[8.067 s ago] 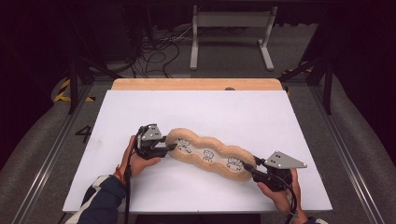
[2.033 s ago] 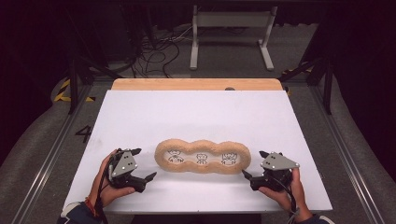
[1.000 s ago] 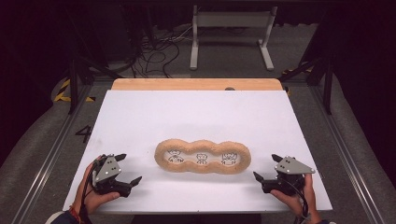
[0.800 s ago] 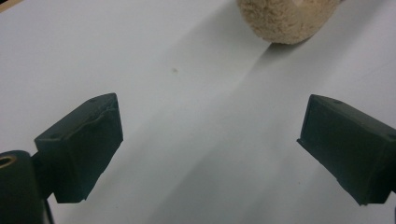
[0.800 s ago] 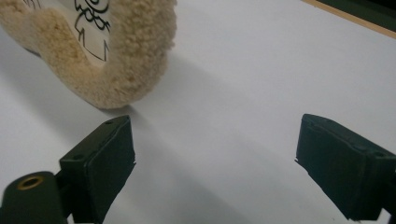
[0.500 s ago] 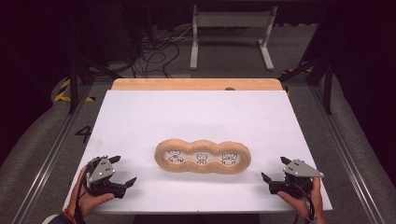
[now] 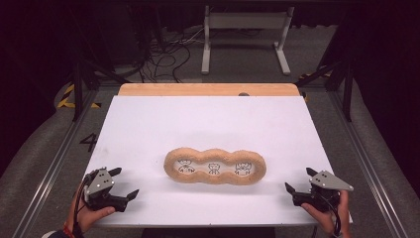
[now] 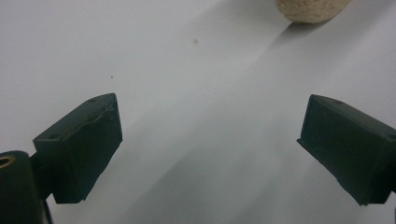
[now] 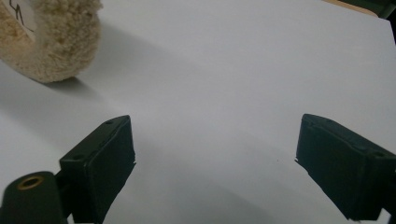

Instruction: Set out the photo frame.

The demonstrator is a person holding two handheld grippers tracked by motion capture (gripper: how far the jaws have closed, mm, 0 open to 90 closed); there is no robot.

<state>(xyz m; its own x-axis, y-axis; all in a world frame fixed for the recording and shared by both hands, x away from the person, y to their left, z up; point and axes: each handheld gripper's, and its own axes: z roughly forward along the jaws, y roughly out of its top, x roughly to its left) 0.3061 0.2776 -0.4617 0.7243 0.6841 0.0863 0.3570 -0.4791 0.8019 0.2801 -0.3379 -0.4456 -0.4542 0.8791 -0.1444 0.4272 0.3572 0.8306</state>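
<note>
Both my grippers, left gripper (image 7: 125,184) and right gripper (image 7: 298,179), have moved back to the desk's (image 7: 208,119) near corners, jaws apart, with bare room around the fuzzy tan cushion (image 7: 215,166).

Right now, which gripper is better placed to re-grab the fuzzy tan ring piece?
Slightly the left gripper: open, a bit nearer the fuzzy tan piece. The right gripper, also open, sits farther off.

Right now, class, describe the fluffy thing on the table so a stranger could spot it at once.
Find the white table. Between the left gripper and the right gripper lies a tan fleecy cushion. It has three joined lobes, each with a small black drawing.
</note>
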